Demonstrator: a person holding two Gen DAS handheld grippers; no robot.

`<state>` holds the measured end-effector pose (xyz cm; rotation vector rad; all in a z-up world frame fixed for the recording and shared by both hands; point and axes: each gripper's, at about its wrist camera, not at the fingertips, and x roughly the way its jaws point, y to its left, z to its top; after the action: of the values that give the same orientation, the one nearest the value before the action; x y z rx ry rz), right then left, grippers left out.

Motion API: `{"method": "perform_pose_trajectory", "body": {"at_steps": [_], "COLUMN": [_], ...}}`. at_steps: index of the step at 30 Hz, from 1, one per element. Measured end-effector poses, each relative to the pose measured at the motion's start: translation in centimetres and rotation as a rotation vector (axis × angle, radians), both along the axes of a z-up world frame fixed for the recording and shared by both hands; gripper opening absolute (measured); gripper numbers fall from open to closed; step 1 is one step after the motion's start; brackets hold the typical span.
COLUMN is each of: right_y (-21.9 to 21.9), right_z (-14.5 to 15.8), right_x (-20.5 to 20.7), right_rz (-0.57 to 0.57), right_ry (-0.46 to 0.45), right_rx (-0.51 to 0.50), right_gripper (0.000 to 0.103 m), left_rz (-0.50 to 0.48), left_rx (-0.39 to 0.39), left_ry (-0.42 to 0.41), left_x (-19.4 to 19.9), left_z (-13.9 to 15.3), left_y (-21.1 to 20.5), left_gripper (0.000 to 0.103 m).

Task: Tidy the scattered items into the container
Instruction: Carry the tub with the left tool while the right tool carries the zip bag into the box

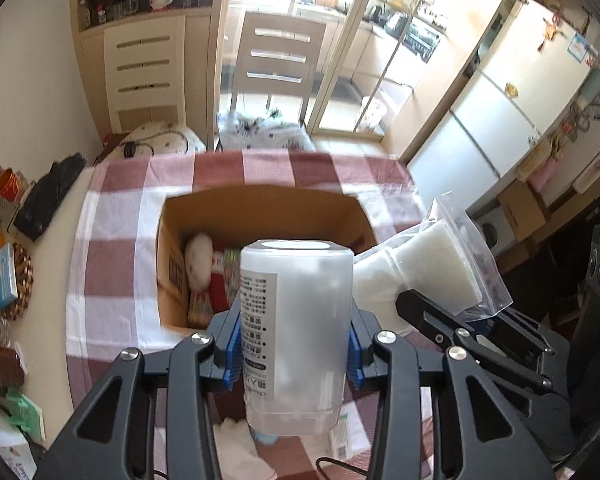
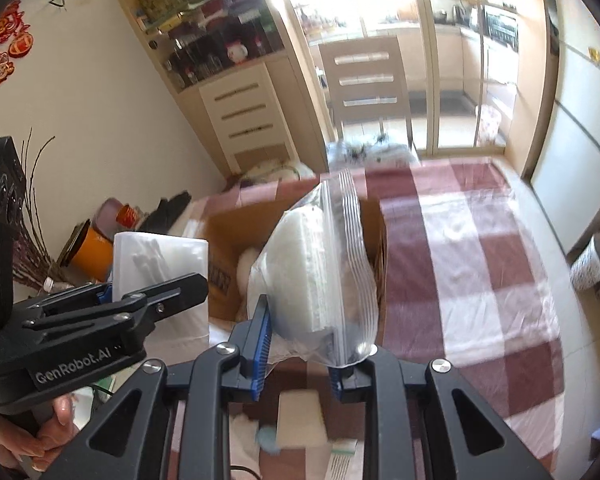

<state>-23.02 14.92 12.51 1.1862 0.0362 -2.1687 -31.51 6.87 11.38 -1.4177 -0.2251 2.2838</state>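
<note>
My left gripper (image 1: 293, 354) clamps a frosted white bottle (image 1: 296, 320), its long axis pointing away from me toward the open cardboard box (image 1: 260, 208) just ahead. My right gripper (image 2: 296, 360) pinches a clear zip bag of white pads (image 2: 320, 272), standing upright. Only the left view shows toys inside the box.

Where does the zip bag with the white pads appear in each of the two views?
Left wrist view: the zip bag is at the right of centre, held by the right claw, beside the white container.
Right wrist view: the zip bag fills the centre, pinched in the right claw.
Shared landmark: the open cardboard box on the checked tablecloth, just behind the bag.
</note>
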Motion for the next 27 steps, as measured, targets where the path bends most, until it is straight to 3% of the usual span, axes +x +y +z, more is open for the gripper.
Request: {"method": "perform_pose_trajectory", "body": {"at_steps": [5, 10, 19, 27], "right_y": [-1.9, -4.2, -6.2, -6.6], "right_z": [0.7, -0.6, -6.0, -8.5], "right_x": [-2.0, -3.4, -4.7, -4.4], "right_rz": [0.004, 0.018, 0.062, 0.098], "right_ry": [0.061, 0.094, 0.009, -0.050], "right_rx": [0.011, 0.058, 0.133, 0.163], "right_gripper": [0.024, 0.024, 0.024, 0.024], "left_rz": [0.031, 0.057, 0.060, 0.050], "left_rx": [0.042, 0.042, -0.001, -0.068], "left_ry": [0.000, -0.039, -0.158, -0.189], "left_x": [-3.5, -6.1, -7.2, -6.9], "left_z": [0.5, -1.6, -8.2, -10.9], "left_y": [-0.5, -0.6, 0.1, 1.1], "left_gripper": [0.041, 0.041, 0.041, 0.041]}}
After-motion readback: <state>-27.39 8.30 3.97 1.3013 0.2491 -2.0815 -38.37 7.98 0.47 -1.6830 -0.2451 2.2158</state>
